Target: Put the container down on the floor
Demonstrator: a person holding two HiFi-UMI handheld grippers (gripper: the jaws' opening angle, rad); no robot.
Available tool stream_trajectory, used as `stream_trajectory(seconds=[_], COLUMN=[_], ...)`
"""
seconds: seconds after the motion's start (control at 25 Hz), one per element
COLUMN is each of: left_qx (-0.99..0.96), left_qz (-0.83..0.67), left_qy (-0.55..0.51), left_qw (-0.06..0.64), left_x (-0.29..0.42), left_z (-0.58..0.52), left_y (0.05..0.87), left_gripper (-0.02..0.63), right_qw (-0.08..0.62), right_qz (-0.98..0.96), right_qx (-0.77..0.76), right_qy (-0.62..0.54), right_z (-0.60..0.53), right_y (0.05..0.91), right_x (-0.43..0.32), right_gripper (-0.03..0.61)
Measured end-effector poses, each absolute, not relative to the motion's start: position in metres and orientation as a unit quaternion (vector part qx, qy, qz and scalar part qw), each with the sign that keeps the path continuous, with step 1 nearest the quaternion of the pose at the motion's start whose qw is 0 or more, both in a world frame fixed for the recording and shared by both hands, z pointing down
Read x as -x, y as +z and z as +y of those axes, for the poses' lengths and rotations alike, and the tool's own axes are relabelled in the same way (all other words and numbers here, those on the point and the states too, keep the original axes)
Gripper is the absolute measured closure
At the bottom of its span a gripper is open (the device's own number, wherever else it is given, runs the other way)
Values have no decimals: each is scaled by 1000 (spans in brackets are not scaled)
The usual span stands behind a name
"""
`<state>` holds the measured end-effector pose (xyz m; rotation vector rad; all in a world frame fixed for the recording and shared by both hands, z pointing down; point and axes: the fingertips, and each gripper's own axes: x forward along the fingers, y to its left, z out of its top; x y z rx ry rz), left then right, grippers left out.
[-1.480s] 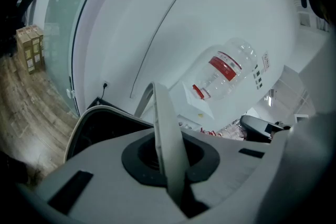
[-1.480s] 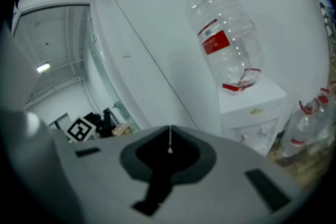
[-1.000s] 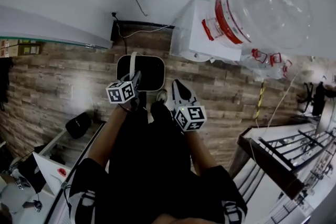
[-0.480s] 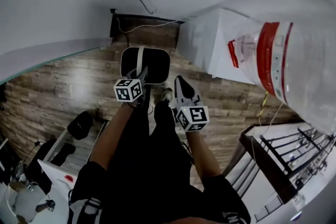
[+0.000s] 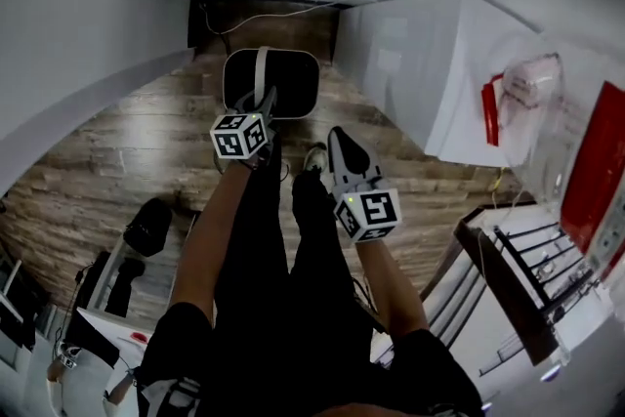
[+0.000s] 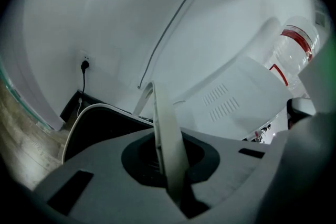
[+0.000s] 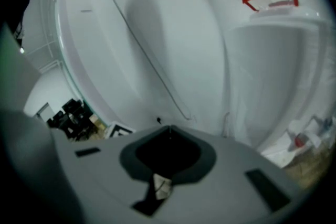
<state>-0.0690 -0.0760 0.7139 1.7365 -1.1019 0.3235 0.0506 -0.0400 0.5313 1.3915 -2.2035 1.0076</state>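
A black container with a white rim (image 5: pixel 293 85) hangs by its white handle (image 5: pixel 261 73) over the wood floor (image 5: pixel 117 161), close to the wall. My left gripper (image 5: pixel 266 105) is shut on that handle. In the left gripper view the white handle (image 6: pixel 167 144) runs up between the jaws, with the container's rim (image 6: pixel 79 118) below. Whether the container's base touches the floor I cannot tell. My right gripper (image 5: pixel 344 146) is to the right of the container, apart from it, jaws together and holding nothing; in its own view the jaws meet at a point (image 7: pixel 169 128).
A white cabinet (image 5: pixel 420 63) stands on the right with a clear bottle with red markings (image 5: pixel 547 112) beside it. A dark metal rack (image 5: pixel 532 273) is at lower right. A black bag (image 5: pixel 148 228) lies on the floor at left. My shoe (image 5: pixel 312 157) is between the grippers.
Both grippers and the container have sunk toward the floor. The view has tipped down, and the big clear bottle has slid off to the right edge.
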Motion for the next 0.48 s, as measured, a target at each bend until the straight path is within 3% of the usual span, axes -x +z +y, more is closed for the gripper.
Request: stream_trajectory(seconds=[0.48], left_qx=[-739], left_qz=[-438], left_qy=[123], left_qw=[498], left_x=[52], left_z=[-120], left_y=[834], left_gripper=[578], right_qw=[171], right_qz=[-750], right_qx=[-504], right_qy=[392], right_z=[-38], right_y=[619], right_x=[-52], right_gripper=[545])
